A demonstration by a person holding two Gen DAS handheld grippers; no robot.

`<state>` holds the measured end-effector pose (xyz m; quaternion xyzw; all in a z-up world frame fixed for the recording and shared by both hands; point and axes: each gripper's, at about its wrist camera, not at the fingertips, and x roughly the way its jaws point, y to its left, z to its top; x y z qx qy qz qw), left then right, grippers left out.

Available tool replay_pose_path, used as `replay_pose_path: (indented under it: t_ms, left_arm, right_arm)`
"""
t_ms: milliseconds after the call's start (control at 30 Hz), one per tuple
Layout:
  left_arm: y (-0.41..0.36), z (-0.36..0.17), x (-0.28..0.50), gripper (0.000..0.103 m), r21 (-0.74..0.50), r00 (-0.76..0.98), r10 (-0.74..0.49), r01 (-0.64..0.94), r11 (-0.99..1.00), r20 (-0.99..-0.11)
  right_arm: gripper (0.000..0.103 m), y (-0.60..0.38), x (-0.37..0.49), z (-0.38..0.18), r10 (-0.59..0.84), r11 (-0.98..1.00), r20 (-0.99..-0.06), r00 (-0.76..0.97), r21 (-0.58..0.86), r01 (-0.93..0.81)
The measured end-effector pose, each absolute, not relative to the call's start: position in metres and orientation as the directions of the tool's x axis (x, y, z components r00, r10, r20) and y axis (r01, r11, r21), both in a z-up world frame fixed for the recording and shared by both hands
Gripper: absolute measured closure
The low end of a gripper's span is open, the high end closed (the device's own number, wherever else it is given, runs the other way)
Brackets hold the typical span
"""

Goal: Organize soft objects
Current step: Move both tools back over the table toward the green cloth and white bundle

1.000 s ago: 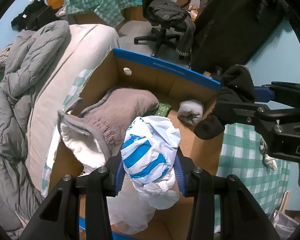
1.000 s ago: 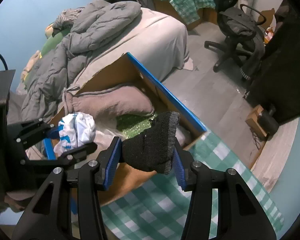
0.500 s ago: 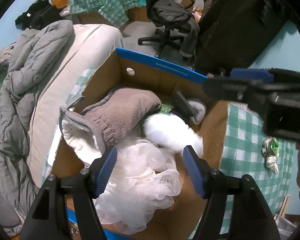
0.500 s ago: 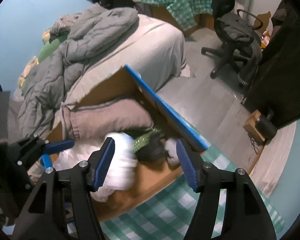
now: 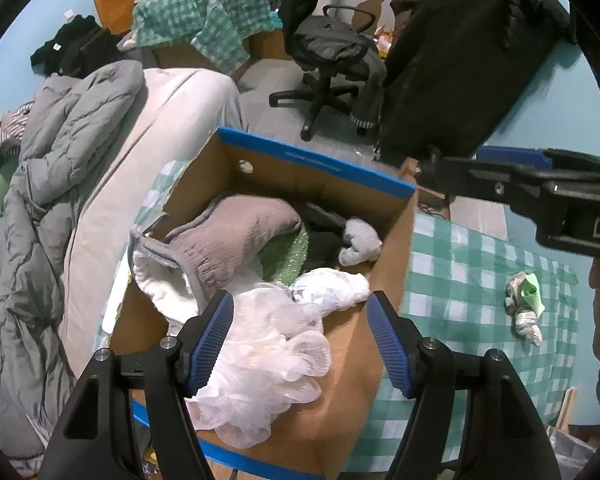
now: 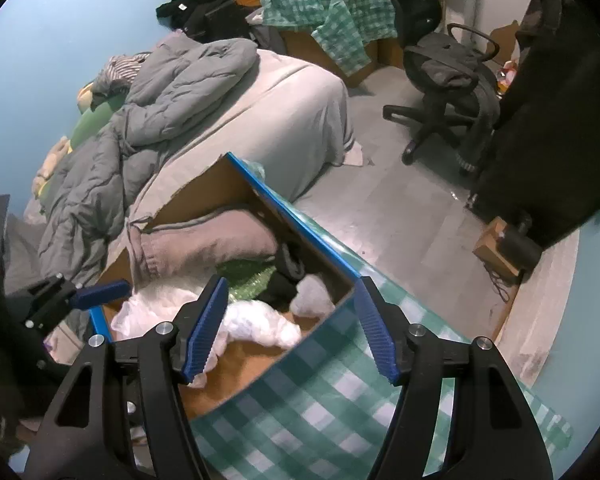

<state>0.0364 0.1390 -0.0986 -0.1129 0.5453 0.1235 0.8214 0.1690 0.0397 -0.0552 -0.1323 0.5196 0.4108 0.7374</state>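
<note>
Crumpled white bag (image 5: pixel 332 286) in box (image 5: pixel 396 236)

A table (image 5: pixel 480 280) covered in green-and-white check cloth carries an open cardboard box (image 5: pixel 392 248), which sits ahead of the left jaws and ahead-left of the right jaws. To the right of the left jaws, well apart from the box, a small crumpled green-and-white bundle (image 5: pixel 526 306) lies on the cloth.

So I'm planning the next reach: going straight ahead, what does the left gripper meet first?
Probably the white mesh pouf heaped in the cardboard box; the open left gripper points straight at it, though depth is uncertain.
</note>
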Motion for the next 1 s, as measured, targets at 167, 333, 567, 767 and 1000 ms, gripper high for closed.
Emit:
replay_pose_path:
  t_ms: [167, 333, 567, 767, 1000]
  left_arm:
    - [0.125, -0.091, 0.037, 0.028, -0.041, 0.385, 0.087, -0.312, 0.949, -0.919]
    - [0.105, -0.089, 0.037, 0.028, -0.045, 0.392, 0.073, -0.283, 0.958, -0.917]
    - [0.073, -0.095, 0.036, 0.028, -0.058, 0.376, 0.036, -0.234, 0.97, -0.926]
    - [0.049, -0.102, 0.035, 0.028, -0.068, 0.356, 0.008, -0.201, 0.977, -0.935]
    - [0.02, -0.107, 0.041, 0.028, -0.07, 0.343, -0.013, -0.154, 0.986, -0.939]
  right_arm:
    - [0.035, 0.017, 0.166, -0.053, 0.455, 0.644, -0.879, 0.139, 0.218, -0.733]
    - [0.035, -0.011, 0.163, -0.056, 0.432, 0.665, -0.889, 0.154, 0.198, -0.72]
    - [0.035, -0.058, 0.162, -0.064, 0.396, 0.705, -0.904, 0.165, 0.184, -0.685]
    - [0.035, -0.102, 0.163, -0.07, 0.368, 0.737, -0.914, 0.173, 0.174, -0.653]
    - [0.035, -0.15, 0.167, -0.079, 0.34, 0.777, -0.923, 0.178, 0.17, -0.606]
